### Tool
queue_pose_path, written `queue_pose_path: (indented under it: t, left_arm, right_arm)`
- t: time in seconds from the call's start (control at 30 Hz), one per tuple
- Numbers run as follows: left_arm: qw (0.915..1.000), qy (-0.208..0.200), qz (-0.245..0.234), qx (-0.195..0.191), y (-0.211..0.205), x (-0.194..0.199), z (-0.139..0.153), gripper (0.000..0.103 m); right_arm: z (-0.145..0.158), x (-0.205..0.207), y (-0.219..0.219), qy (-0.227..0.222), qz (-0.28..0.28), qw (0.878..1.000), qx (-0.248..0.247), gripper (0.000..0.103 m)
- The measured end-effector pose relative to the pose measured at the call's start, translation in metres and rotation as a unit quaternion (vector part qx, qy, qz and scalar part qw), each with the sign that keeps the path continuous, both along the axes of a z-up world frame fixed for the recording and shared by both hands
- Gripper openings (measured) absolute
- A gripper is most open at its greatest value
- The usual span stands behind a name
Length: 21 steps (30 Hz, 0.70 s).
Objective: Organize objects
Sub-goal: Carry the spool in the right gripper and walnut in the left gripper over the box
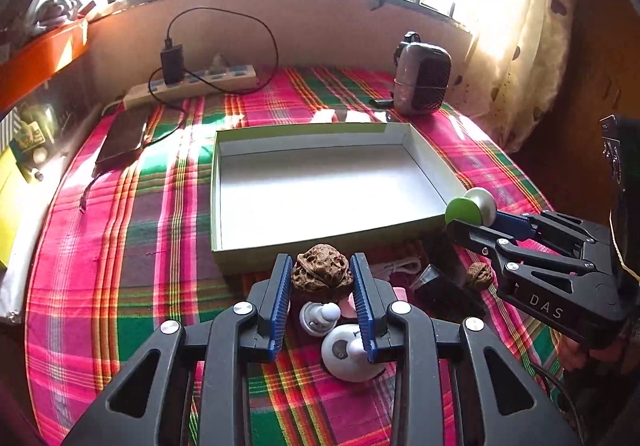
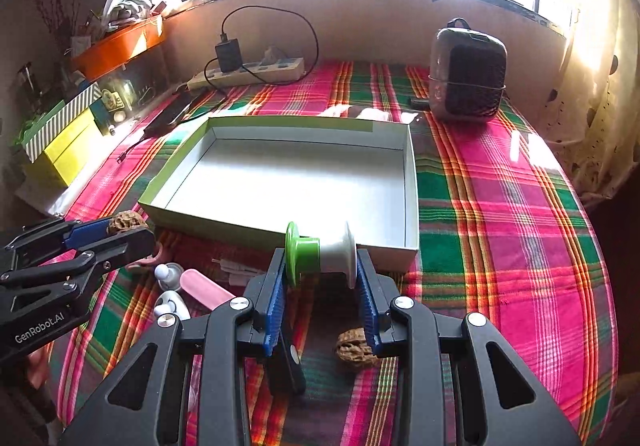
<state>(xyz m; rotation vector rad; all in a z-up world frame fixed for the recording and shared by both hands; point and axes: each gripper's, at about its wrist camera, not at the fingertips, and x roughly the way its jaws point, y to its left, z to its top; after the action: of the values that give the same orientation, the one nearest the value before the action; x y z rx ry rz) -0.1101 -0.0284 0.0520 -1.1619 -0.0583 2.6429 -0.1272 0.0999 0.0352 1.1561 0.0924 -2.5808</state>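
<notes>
Both grippers are loaded. The left gripper (image 1: 322, 274) has its jaws pinching a wrinkly walnut (image 1: 321, 271), held in the air just short of the near wall of the green box (image 1: 256, 250). The right gripper (image 2: 322, 266) is clamped on a green-and-white spool (image 2: 320, 252), up by the box's near right corner. A second walnut (image 2: 354, 353) lies on the plaid counter (image 2: 500, 246) under it. There are white knob-shaped bits (image 1: 344, 354) and something pink, maybe a nail file (image 2: 204, 288), too blurry to call.

both grippers (image 1: 322, 286) (image 2: 320, 286) are black linkages with silver screws, ribbed blue pads and white lettering
</notes>
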Motion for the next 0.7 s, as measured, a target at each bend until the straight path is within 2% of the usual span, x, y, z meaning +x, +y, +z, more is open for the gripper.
queue_pose_path:
  t: [0.4, 0.7]
  left_arm:
    - [0.9998, -0.013, 0.017, -0.004, -0.01, -0.061, -0.005, 0.028]
    - [0.999, -0.035, 0.026, -0.011, -0.012, -0.106, -0.02, 0.028]
  right_arm:
    - [0.001, -0.057, -0.012, -0.009, 0.001, 1.0, 0.005, 0.034]
    - [-0.01, -0.106, -0.014, -0.032, -0.001, 0.999, 0.018, 0.034]
